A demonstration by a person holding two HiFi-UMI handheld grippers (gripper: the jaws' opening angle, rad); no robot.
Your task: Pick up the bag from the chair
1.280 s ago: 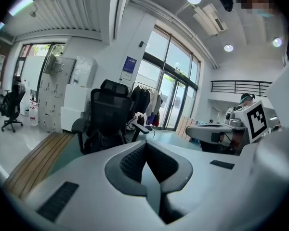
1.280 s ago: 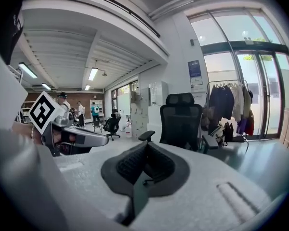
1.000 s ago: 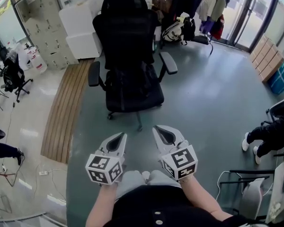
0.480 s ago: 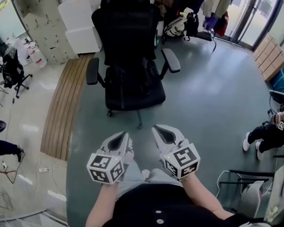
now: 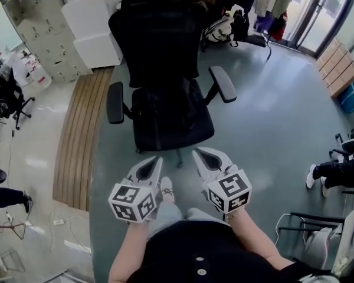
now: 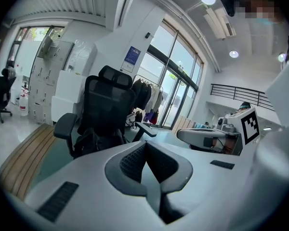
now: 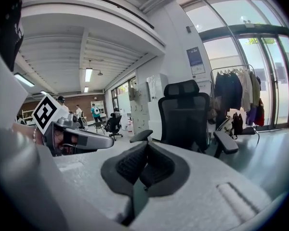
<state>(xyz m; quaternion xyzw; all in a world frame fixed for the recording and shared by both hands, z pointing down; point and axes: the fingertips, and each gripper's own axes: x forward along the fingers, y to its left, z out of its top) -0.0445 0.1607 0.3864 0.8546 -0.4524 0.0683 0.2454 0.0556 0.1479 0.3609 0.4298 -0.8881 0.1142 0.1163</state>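
Note:
A black office chair (image 5: 159,58) stands just ahead of me, and a black bag (image 5: 165,112) lies slumped on its seat. In the left gripper view the bag (image 6: 94,141) shows as a dark heap between the armrests. My left gripper (image 5: 155,160) and right gripper (image 5: 199,154) are held side by side close to the seat's front edge, apart from the bag. Both point at the chair with their jaws shut and nothing between them. In the right gripper view the chair (image 7: 185,114) rises behind the shut right gripper (image 7: 147,146), and the bag is hidden.
A wooden slatted strip (image 5: 76,140) runs along the floor at left, with white cabinets (image 5: 88,28) behind it. A clothes rack with bags (image 5: 236,22) stands behind the chair. A seated person's legs (image 5: 336,173) are at the right edge, and another chair (image 5: 9,96) at far left.
Both grippers have moved forward together toward the chair, which now looks larger and nearer. Their jaws stayed shut.

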